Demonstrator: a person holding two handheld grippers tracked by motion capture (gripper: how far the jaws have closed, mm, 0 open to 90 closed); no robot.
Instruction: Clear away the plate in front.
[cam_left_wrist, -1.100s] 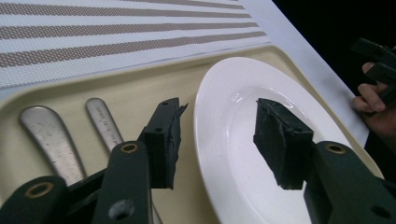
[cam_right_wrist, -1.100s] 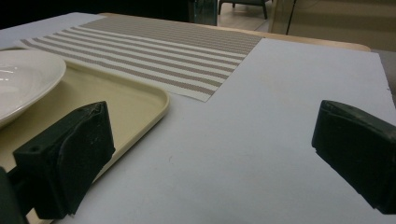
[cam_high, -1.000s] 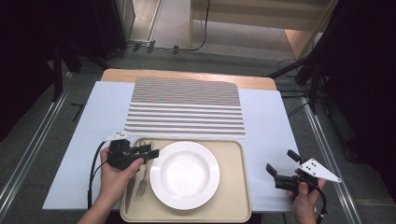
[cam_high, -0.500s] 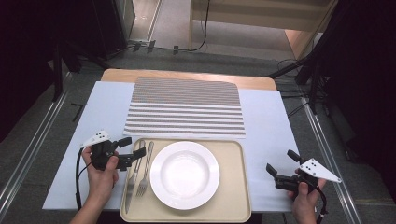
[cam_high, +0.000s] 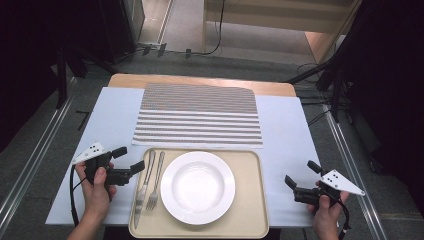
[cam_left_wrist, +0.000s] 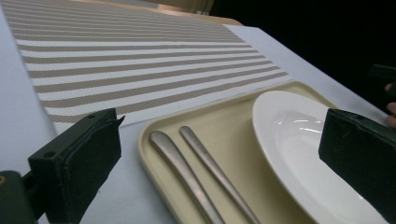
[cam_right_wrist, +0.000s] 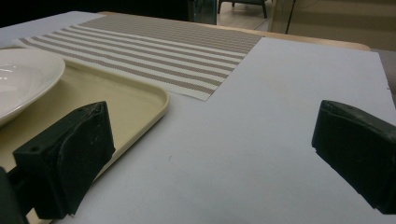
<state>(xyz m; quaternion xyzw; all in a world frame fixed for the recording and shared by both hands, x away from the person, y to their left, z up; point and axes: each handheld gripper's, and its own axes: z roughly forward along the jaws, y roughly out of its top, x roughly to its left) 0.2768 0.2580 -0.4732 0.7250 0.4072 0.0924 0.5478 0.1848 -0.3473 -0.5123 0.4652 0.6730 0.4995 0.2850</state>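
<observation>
A white plate (cam_high: 197, 187) sits in the middle of a beige tray (cam_high: 250, 200). A knife (cam_high: 142, 187) and a fork (cam_high: 156, 181) lie side by side on the tray's left part. My left gripper (cam_high: 129, 158) is open, held just off the tray's left edge, jaws pointing toward the cutlery. In the left gripper view the two handles, knife (cam_left_wrist: 180, 170) and fork (cam_left_wrist: 210, 163), and the plate (cam_left_wrist: 299, 140) lie ahead between the open jaws of the left gripper (cam_left_wrist: 222, 135). My right gripper (cam_high: 300, 174) is open over the white cover right of the tray, nothing between its jaws (cam_right_wrist: 212, 126).
A brown-and-white striped placemat (cam_high: 197, 115) lies beyond the tray on the white table cover (cam_high: 285, 135). The wooden table edge (cam_high: 200, 80) shows at the far side. Dark floor, rails and cables surround the table.
My left gripper has drawn back leftward, from over the cutlery to off the tray's left edge. The knife and fork stay on the tray. The right gripper has not moved.
</observation>
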